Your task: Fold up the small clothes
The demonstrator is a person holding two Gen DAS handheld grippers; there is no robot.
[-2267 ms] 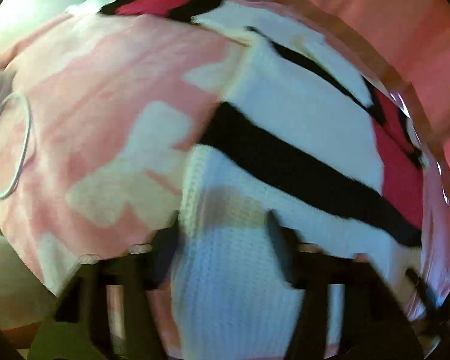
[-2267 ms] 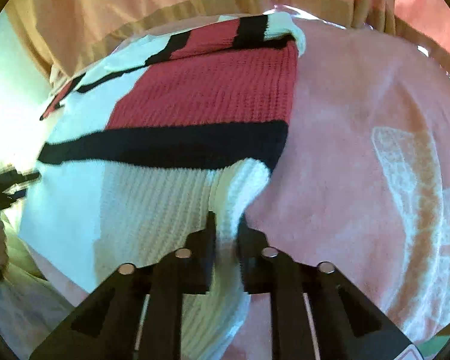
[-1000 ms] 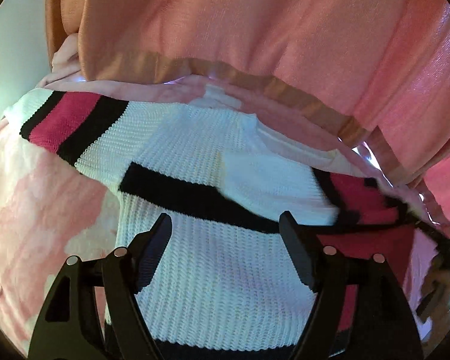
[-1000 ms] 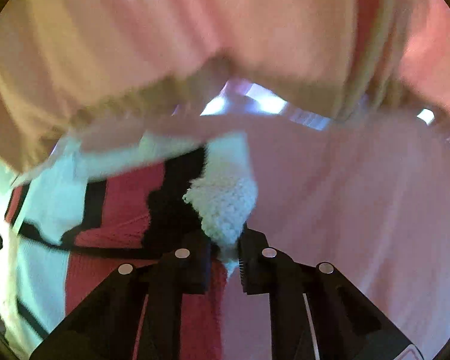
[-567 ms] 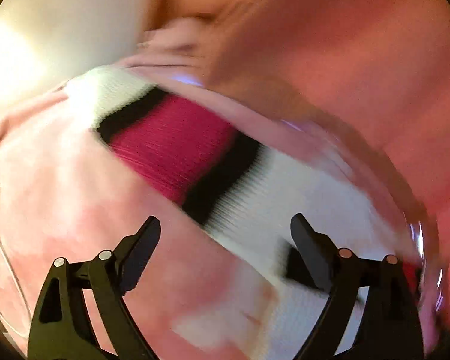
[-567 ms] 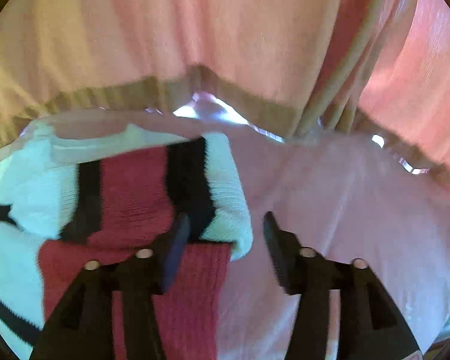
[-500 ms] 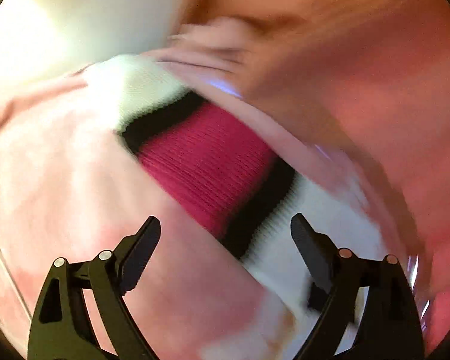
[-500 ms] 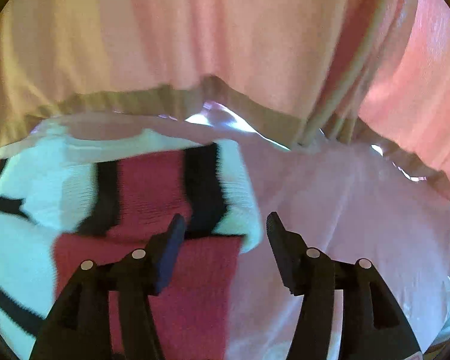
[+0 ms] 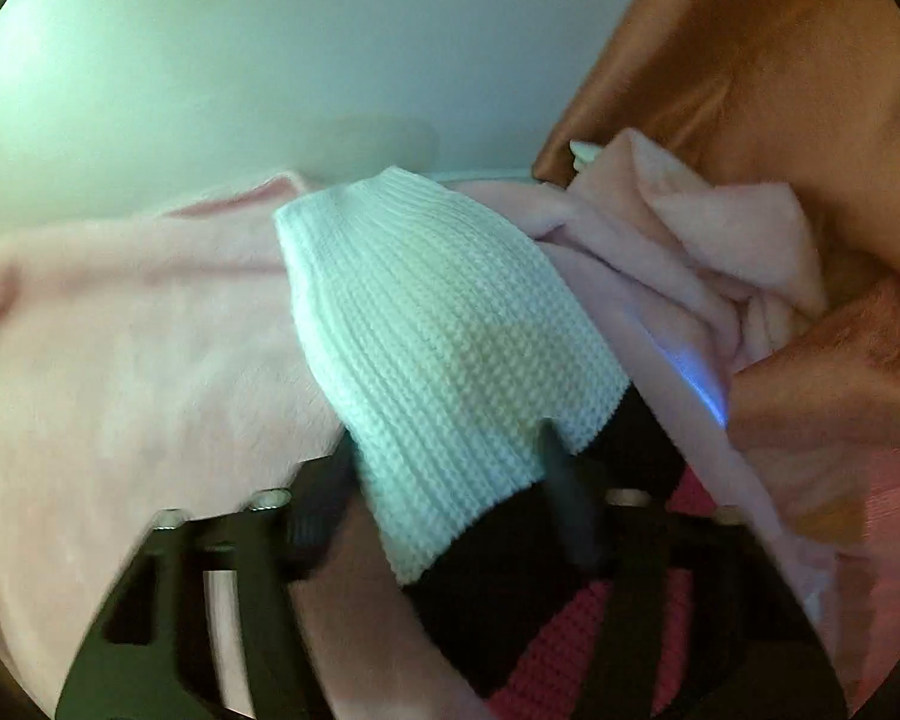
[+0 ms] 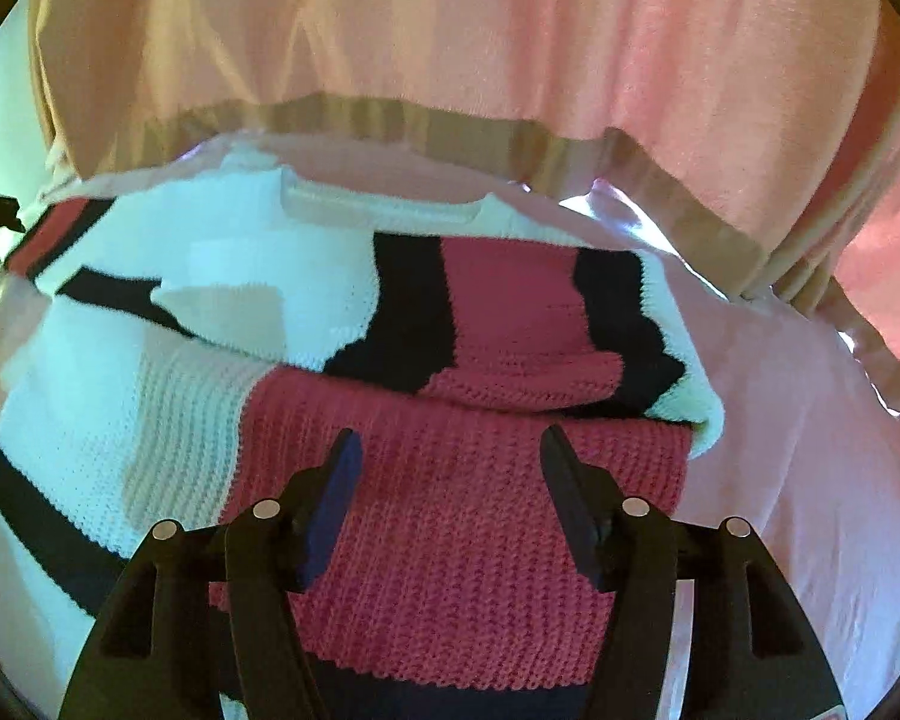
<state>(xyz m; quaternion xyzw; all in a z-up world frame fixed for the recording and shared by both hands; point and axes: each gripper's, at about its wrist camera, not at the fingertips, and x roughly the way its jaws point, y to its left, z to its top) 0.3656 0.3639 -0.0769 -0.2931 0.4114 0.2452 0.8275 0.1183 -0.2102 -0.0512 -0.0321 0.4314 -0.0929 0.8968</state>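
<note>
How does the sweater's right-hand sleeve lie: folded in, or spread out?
Folded in: the striped sleeve lies across the sweater body, cuff at its edge.

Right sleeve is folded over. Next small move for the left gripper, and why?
Probably finish closing the left gripper on the white sleeve cuff: its jaws are closing with the cuff between them, and that sleeve lies out on the pink blanket, not yet folded over the sweater.

We saw the knitted sweater (image 10: pixel 462 516), blocked in white, black and red, lying flat on pink bedding, one sleeve (image 10: pixel 510 324) folded across its body, the other's white cuff (image 9: pixel 444 348) stretched outward.
</note>
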